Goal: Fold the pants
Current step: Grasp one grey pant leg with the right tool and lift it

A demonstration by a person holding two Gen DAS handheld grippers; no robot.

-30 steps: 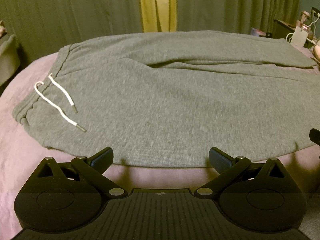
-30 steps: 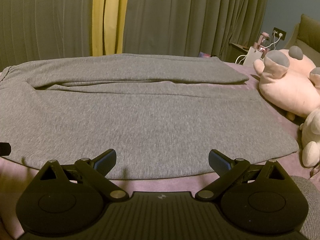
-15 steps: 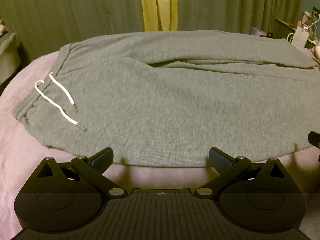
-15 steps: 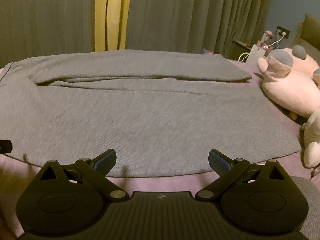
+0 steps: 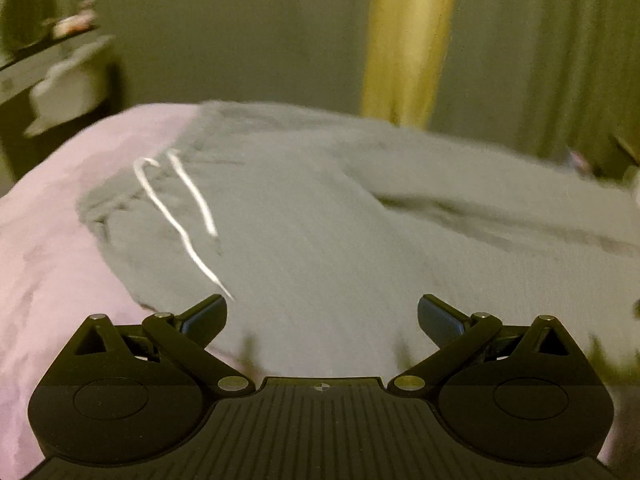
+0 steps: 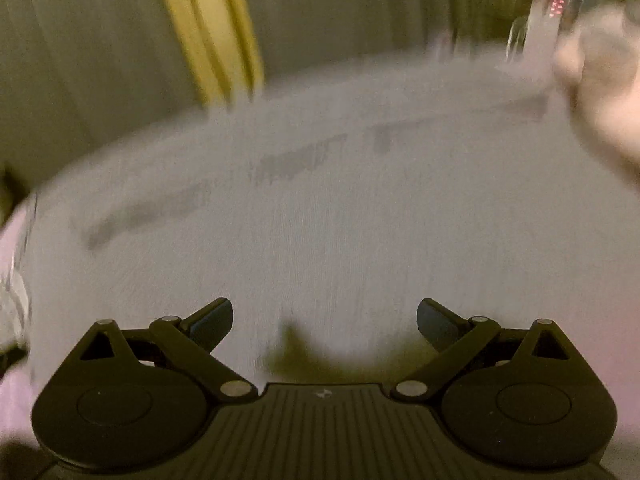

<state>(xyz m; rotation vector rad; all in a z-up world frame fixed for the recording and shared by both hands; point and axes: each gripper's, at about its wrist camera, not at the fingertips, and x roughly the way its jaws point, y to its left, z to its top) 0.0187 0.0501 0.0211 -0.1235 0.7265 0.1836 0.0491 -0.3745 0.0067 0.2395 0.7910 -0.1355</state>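
Flanking pants [image 6: 320, 208]: blurred plush toy [image 6: 608, 92]

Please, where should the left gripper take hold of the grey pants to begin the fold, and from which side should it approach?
Probably the near edge of the grey pants at the waistband end, beside the white drawstring. The left gripper already faces that edge with jaws open, so come in low from the near side; the cloth lies flat on the pink bedcover.

Dim room; green curtains [image 5: 240, 28], yellow strip [image 5: 408, 40], pink bedspread [image 5: 52, 216].
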